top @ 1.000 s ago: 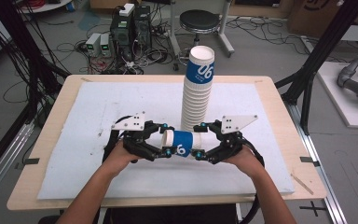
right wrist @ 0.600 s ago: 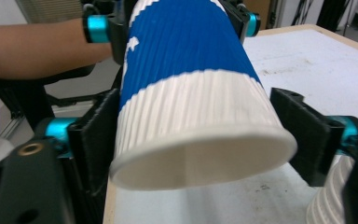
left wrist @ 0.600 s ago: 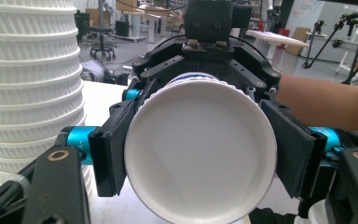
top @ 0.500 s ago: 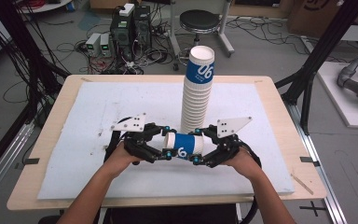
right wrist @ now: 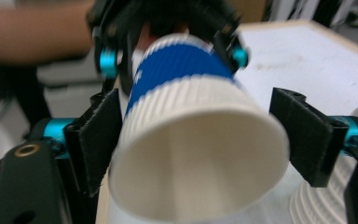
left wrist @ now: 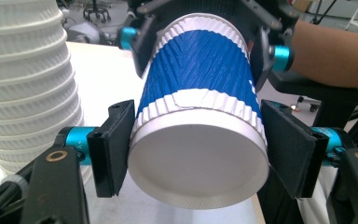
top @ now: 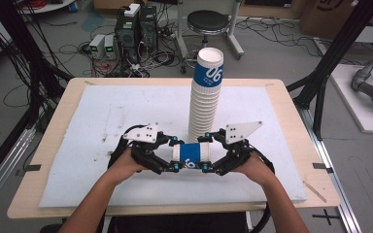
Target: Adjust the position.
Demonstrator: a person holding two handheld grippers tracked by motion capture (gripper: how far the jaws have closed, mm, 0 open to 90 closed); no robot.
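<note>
A blue-and-white paper cup [top: 194, 154] lies on its side above the white mat [top: 102, 116], just in front of the tall stack of cups [top: 205, 94]. The left gripper [top: 171, 154] clamps the cup's base end, while the right gripper [top: 210, 151] has just been opening, its jaws now standing loose around the cup's mouth. The cup seems freshly pulled apart or about to be passed; placing it on the stack or the mat is still to do.

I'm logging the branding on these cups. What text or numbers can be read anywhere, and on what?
"06" in white on the blue band of the top cup of the stack.
"06", seen sideways, on the blue band of the held cup.
Small print under each number: too small to read.
</note>
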